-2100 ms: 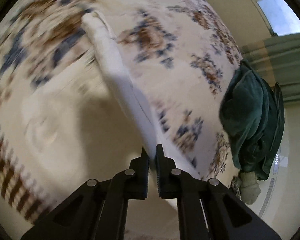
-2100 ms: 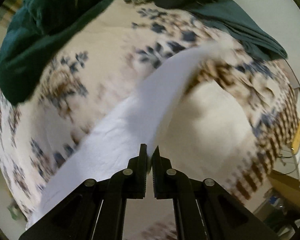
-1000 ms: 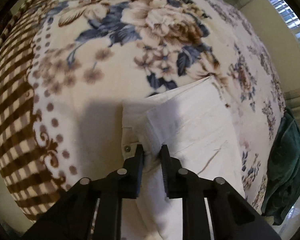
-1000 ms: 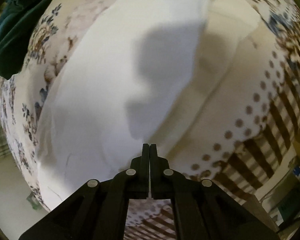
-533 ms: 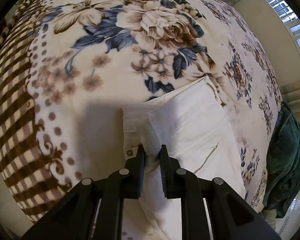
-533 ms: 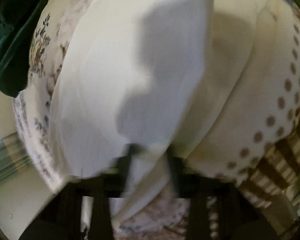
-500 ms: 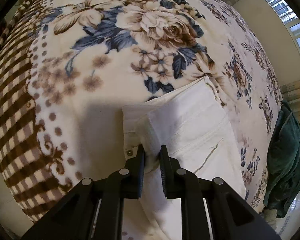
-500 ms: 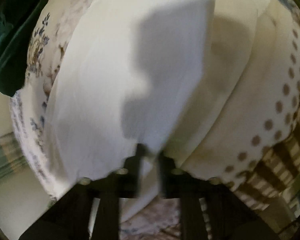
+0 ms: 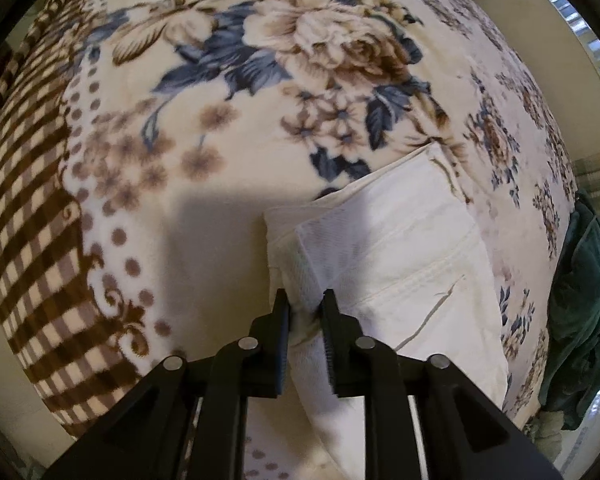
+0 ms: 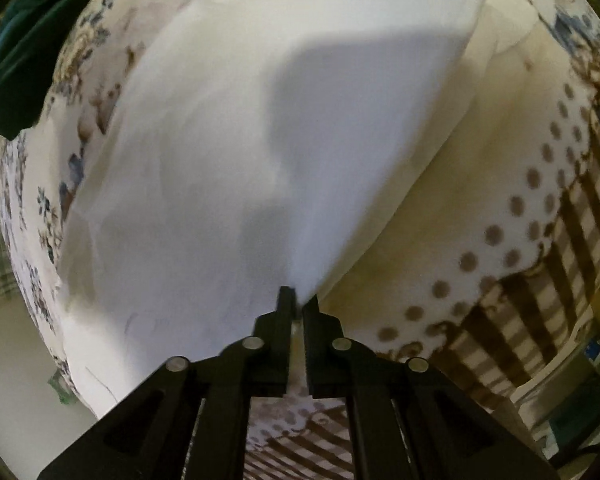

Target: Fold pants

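White pants (image 9: 400, 248) lie on a floral blanket (image 9: 228, 128), folded lengthwise, one layer on the other. My left gripper (image 9: 305, 300) is shut on the near corner of the upper layer at the waist end, just above the blanket. In the right wrist view the pants (image 10: 260, 140) spread wide and flat ahead. My right gripper (image 10: 298, 300) is shut on their near edge, low over the blanket (image 10: 480, 220).
A dark green garment (image 9: 580, 312) is heaped at the blanket's right edge; it also shows in the right wrist view (image 10: 24, 48) at the upper left. The brown checked border (image 9: 24, 200) marks the bed's near edge. A wall and window lie beyond.
Both grippers have brought the lifted pants leg down flat over the other layer. In the last half second the left gripper barely moved; the right one shifted a little while gripping the edge.
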Action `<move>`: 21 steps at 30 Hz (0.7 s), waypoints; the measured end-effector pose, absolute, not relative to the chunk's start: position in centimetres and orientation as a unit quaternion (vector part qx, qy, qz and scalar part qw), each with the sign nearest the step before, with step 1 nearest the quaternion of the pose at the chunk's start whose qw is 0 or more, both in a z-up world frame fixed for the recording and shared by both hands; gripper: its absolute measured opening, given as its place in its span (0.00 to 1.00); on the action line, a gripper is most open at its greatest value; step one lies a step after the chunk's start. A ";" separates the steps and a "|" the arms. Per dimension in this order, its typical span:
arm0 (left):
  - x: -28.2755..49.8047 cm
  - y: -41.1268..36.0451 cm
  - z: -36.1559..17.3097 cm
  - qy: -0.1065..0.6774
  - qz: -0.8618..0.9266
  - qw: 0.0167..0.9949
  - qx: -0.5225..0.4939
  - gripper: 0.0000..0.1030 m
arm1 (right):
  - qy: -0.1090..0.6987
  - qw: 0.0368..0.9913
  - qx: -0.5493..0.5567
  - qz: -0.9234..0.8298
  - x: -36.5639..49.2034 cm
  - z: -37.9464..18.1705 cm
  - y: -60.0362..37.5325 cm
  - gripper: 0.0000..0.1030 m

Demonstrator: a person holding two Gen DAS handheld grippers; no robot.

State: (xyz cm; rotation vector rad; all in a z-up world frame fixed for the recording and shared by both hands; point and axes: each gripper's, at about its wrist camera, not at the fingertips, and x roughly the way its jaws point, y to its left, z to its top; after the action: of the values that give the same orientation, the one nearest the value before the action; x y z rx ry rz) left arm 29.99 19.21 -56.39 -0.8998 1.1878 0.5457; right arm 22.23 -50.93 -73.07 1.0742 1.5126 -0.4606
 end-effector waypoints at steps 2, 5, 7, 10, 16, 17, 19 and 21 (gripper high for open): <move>29.8 18.9 -55.6 0.539 0.245 0.704 -0.394 0.21 | 0.646 0.574 0.465 -0.189 21.9 -72.8 -51.5 0.29; 29.6 17.2 -52.8 0.548 0.255 0.724 -0.332 0.23 | 0.621 0.586 0.486 -0.189 19.8 -71.1 -53.9 0.39; 29.2 15.9 -50.8 0.545 0.262 0.739 -0.296 0.30 | 0.587 0.602 0.502 -0.204 18.6 -69.4 -56.7 0.39; 29.0 12.6 -48.4 0.546 0.245 0.758 -0.260 0.63 | 0.522 0.605 0.555 -0.231 16.9 -68.4 -61.9 0.45; 31.2 2.8 -48.9 0.590 0.164 0.761 -0.215 0.73 | 0.428 0.533 0.681 -0.262 15.4 -73.1 -70.1 0.45; 31.6 1.1 -49.4 0.599 0.153 0.758 -0.207 0.73 | 0.413 0.506 0.716 -0.246 15.5 -75.0 -70.7 0.45; 32.5 -2.8 -50.5 0.616 0.123 0.756 -0.186 0.73 | 0.384 0.478 0.760 -0.215 15.9 -77.1 -71.1 0.45; 33.3 -6.8 -51.6 0.633 0.092 0.751 -0.165 0.73 | 0.357 0.488 0.770 -0.204 16.6 -77.6 -71.2 0.46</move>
State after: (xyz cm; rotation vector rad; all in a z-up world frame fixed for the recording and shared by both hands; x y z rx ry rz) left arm 33.33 -6.76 -51.65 -0.3600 1.3829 0.2018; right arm 16.58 -71.24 -77.57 1.8715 0.8671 -0.4955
